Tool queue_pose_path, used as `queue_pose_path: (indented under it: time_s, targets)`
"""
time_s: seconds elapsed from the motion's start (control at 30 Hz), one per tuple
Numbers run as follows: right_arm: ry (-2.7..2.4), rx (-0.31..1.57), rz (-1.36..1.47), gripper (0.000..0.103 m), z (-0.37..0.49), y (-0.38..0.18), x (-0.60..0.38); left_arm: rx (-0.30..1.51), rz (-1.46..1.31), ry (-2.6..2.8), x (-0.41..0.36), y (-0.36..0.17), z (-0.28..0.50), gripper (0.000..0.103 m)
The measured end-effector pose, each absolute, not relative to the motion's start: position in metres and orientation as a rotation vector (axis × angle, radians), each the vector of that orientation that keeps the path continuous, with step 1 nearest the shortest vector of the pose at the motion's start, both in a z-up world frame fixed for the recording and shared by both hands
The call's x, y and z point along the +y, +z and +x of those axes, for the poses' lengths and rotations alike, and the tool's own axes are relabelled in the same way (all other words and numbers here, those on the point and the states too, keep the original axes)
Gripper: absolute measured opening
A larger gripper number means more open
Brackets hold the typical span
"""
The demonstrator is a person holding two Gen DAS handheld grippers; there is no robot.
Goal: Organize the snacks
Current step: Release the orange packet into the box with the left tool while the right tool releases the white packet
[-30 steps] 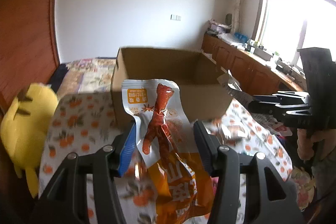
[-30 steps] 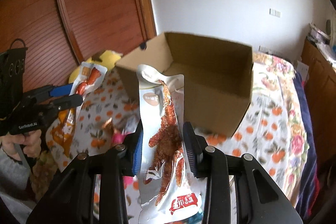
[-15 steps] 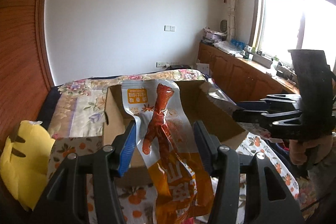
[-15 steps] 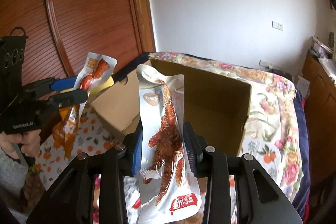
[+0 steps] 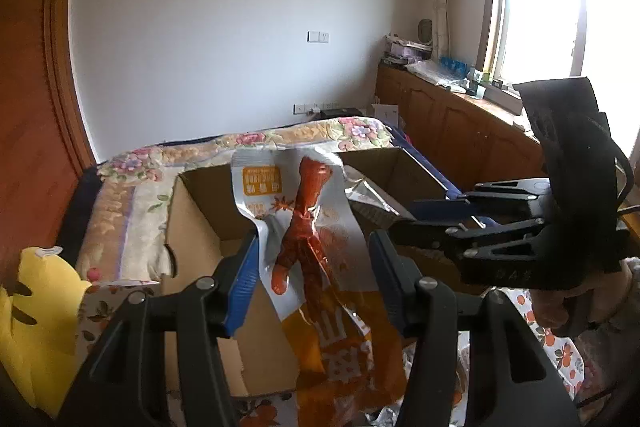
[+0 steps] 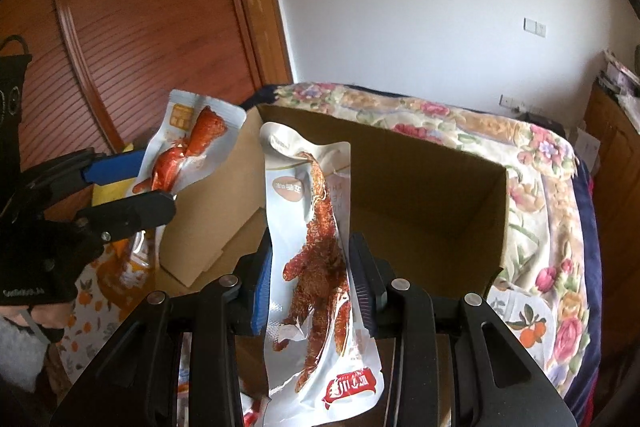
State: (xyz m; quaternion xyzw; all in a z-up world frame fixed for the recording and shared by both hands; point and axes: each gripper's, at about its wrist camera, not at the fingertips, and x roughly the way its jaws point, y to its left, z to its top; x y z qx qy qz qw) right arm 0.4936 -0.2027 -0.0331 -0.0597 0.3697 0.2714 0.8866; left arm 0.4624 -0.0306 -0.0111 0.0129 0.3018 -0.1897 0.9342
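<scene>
An orange-and-white chicken-foot snack packet (image 5: pixel 320 219) stands upright in my left gripper (image 5: pixel 312 267), which is shut on it. My right gripper (image 6: pixel 312 267) is shut on a silver chicken-foot packet (image 6: pixel 320 227). Both packets hang over the near edge of an open cardboard box (image 5: pixel 192 211), which in the right wrist view shows its far wall (image 6: pixel 420 187). Each view catches the other gripper too. The right gripper (image 5: pixel 404 217) comes in from the right with its silver packet (image 5: pixel 364 193). The left gripper (image 6: pixel 156 183) comes in from the left with the orange packet (image 6: pixel 192 143).
The box rests on a bed with a floral cover (image 6: pixel 540 227) and an orange-print cloth (image 5: pixel 560 347). A yellow plush (image 5: pixel 40 307) lies left of the box. Wooden cabinets (image 5: pixel 460 131) run under the window, and a wooden door (image 6: pixel 140 27) stands at the left.
Both grippers have moved forward with their packets. The box, earlier ahead of them, now sits below the packets with its opening in view.
</scene>
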Motion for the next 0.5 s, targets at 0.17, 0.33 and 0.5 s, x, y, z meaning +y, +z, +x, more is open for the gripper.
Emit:
queue_pose_path:
  time_s: [0.17, 0.33, 0.5]
  targets:
    - [0.543, 0.812, -0.137, 0.035, 0.502, -0.049, -0.201, 0.645, 0.012, -0.398, -0.033, -0.019, 0.471, 0.055]
    - [0.52, 0.841, -0.152, 0.036, 0.504, -0.061, -0.199, 0.66, -0.009, -0.4, -0.03, -0.023, 0.477, 0.056]
    - [0.504, 0.863, -0.161, 0.036, 0.507, -0.07, -0.201, 0.684, -0.025, -0.394, -0.029, -0.027, 0.484, 0.058]
